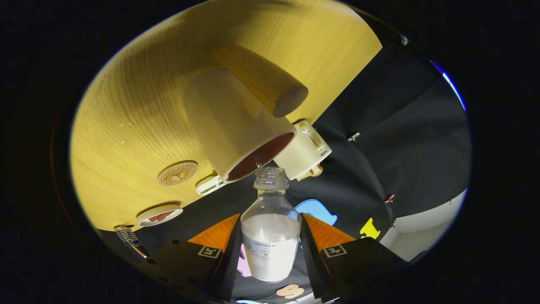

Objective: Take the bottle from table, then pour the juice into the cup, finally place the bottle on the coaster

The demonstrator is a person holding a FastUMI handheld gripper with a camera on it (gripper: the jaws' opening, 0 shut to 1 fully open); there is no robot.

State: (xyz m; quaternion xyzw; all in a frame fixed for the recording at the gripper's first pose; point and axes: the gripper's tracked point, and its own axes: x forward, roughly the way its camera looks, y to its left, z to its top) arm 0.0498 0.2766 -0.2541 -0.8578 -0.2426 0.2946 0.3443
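Mid-pour, the gripper point(271, 249) clamps both fingers point(219, 240) on the bottle point(270, 236), which sits between them, uncapped and tilted with its open mouth right at the rim of the cup point(236, 126). White juice fills the lower part of the bottle, and a thin stream seems to run from its mouth into the cup's dark inside. On the wooden desk point(139, 109), the round coaster point(177, 172) lies near the cup, with a cylinder point(261, 80) and a white toaster point(304, 153) beyond it.
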